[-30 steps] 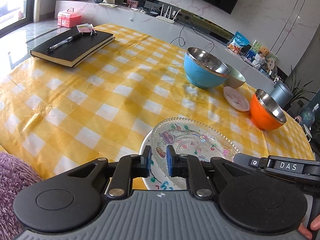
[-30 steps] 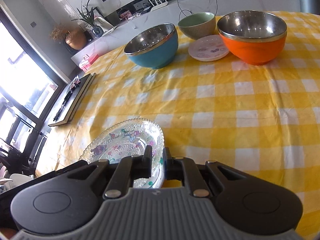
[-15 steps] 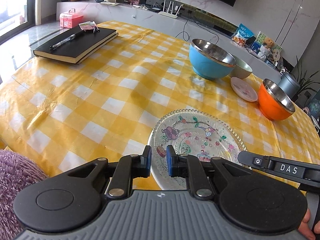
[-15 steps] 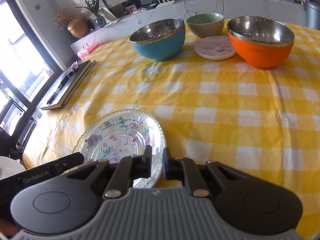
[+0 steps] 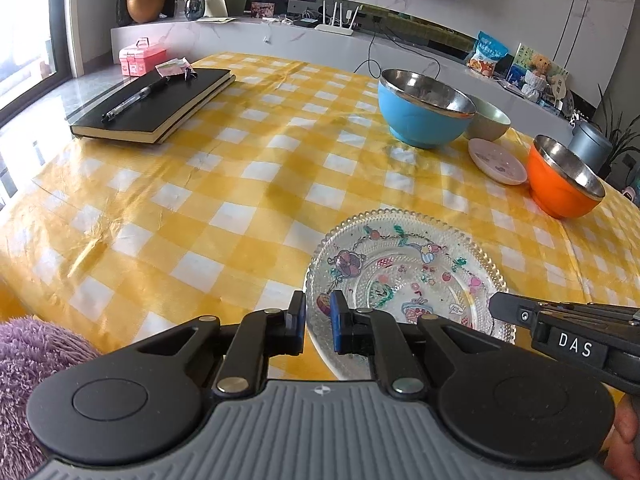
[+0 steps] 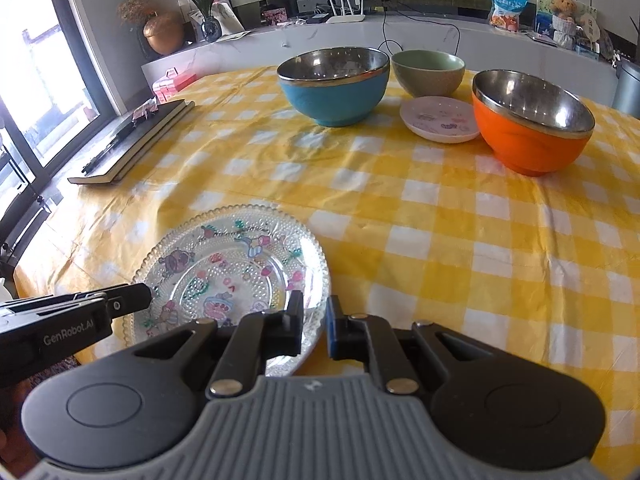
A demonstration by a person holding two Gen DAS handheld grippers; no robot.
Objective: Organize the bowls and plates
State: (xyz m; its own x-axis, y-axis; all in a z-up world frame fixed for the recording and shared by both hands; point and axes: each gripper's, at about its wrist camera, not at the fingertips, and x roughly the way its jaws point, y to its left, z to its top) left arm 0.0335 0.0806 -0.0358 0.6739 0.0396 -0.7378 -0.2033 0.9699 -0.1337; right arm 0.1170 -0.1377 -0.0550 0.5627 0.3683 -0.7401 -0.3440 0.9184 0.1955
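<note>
Right wrist: orange bowl (image 6: 532, 136) empty

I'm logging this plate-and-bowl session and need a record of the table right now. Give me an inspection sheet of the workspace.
Surface: yellow checked tablecloth, wrinkled.
Job's things: glass plate at the near edge; blue bowl, green bowl, small pink plate and orange bowl at the far side, all upright and unstacked.
Clutter: black notebook with a pen on it.
Grippers: left hand-held gripper and right hand-held gripper each straddle the glass plate's rim, one on each side, jaws nearly closed.
Cables: cable on the counter behind.
Surroundings: router, vase, pink box.
</note>
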